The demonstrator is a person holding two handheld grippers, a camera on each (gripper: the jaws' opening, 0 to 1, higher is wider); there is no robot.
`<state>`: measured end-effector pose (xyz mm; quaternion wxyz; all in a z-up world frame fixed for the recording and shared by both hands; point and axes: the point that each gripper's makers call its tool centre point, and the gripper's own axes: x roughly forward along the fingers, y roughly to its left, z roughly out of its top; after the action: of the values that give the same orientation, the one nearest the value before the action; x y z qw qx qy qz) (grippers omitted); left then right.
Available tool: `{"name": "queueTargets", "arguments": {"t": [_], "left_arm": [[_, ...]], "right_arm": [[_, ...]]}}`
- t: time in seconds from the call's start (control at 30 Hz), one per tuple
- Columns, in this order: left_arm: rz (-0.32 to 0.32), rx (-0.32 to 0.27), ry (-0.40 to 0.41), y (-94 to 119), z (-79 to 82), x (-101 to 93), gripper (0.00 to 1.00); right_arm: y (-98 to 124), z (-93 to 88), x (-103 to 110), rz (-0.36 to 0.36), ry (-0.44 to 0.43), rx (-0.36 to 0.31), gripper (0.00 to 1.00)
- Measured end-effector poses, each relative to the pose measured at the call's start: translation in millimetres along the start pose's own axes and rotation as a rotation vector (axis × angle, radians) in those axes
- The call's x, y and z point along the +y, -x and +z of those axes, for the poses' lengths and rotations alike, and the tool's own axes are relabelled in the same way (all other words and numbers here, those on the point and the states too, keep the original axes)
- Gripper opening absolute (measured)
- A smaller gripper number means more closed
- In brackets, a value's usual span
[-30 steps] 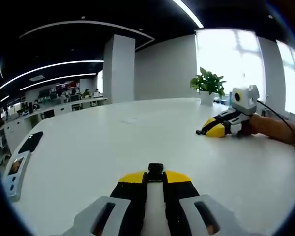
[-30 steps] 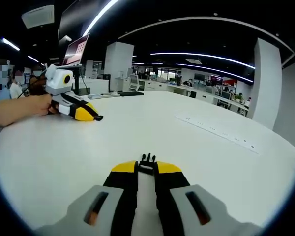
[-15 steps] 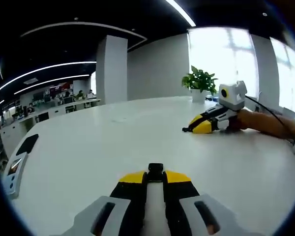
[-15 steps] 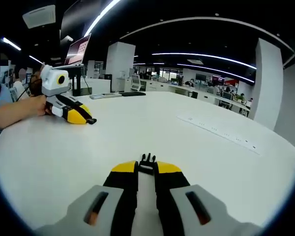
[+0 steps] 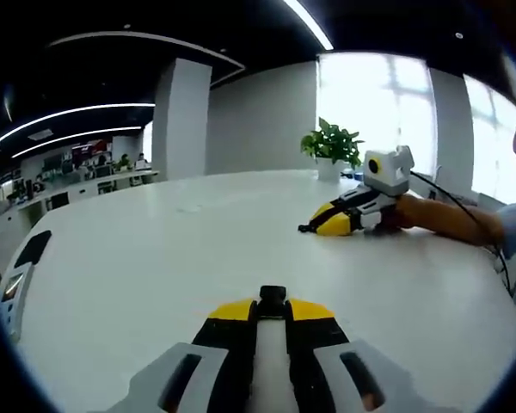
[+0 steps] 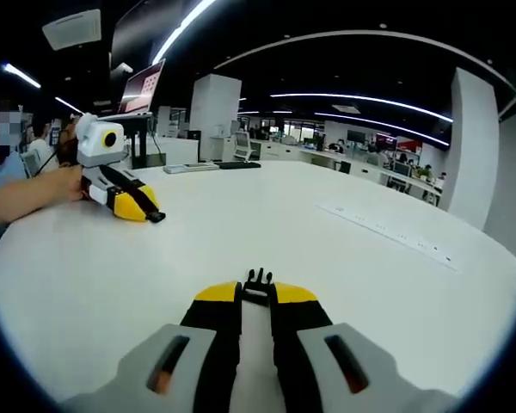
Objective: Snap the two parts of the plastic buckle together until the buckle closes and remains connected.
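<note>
My left tongs (image 5: 272,311) pinch the black socket buckle half (image 5: 273,299) at lower centre; right tongs (image 6: 256,295) pinch the black pronged half (image 6: 257,280). Well apart over the white desk (image 5: 155,258), they could meet skewed and jam.

Two black buckle halves, the socket piece (image 5: 273,300) and the pronged piece (image 6: 257,285), unjoined, each pinched in separate tongs

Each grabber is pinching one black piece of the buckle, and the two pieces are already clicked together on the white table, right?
Not quite. Each gripper does pinch one black piece, the left gripper a buckle part and the right gripper the pronged buckle part. But they are not clicked together: in the left gripper view the other gripper rests far across the white table, so the pieces are well apart.
</note>
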<state>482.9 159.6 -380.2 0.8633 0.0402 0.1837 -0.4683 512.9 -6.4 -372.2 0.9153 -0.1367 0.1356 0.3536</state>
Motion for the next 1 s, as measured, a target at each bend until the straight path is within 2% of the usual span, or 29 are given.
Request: {"name": "queueTargets", "arguments": {"t": [0.47,0.7,1.0], "left_arm": [[-0.008,0.002,0.01,1,-0.3,-4.6,0.12],[-0.064,0.003,-0.011,1,-3.0,-21.8,0.12],[-0.082,0.003,-0.027,1,-3.5,-23.3,0.12]], "right_arm": [[1,1.7,4,-0.003,0.026,-0.005,0.13],[1,2.7,8,0.002,0.037,-0.007,0.13],[1,3.8,12,0.012,0.057,-0.013,0.13]]}}
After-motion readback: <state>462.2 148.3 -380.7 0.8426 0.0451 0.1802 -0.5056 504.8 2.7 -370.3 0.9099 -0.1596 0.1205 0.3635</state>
